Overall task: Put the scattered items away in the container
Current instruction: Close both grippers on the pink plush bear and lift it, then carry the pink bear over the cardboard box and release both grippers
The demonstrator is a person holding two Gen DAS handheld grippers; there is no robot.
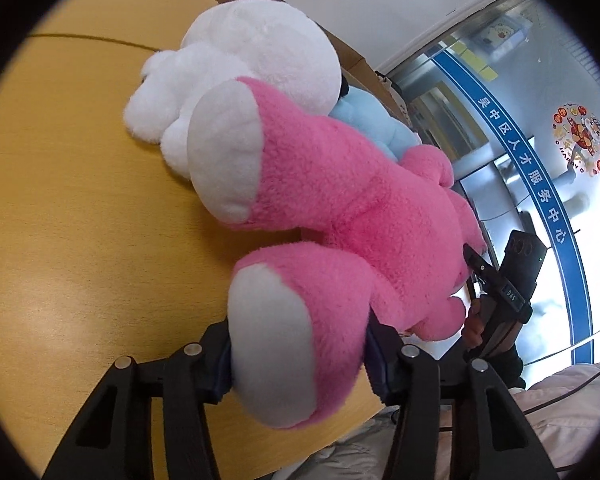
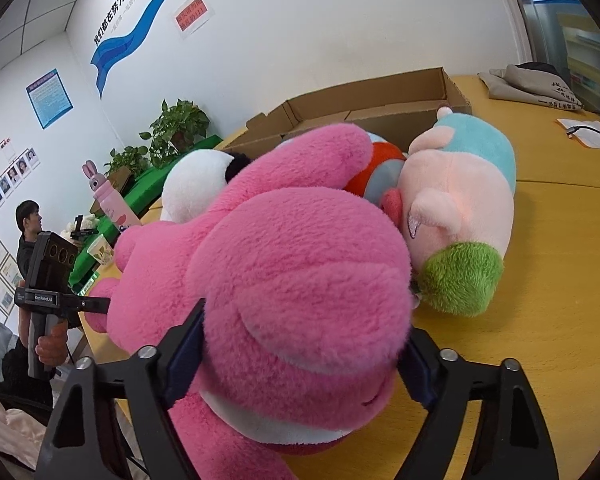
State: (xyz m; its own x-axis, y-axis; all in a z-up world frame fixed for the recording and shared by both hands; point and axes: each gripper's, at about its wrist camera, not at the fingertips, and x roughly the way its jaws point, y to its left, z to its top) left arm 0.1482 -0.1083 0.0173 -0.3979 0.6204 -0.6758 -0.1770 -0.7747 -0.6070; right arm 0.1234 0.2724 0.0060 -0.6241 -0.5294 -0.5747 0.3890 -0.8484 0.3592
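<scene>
We have the pink plush bear [image 1: 352, 216] in both claws. In the left wrist view, at the bottom centre, our left gripper [image 1: 298, 364] is closed on its white-soled foot. In the right wrist view, at the lower centre, our right gripper [image 2: 300, 356] is clamped around its head.

The bear spans the yellow table [image 1: 80, 220], not yet in the cardboard box [image 2: 380, 100] that lies open in the upper middle of that view. A white plush [image 1: 240, 68], a light-blue plush [image 1: 364, 120] and a pig plush [image 2: 460, 200] are also outside it, just beside it. The box's inside is mostly hidden, so we judge the tidying barely begun.
</scene>
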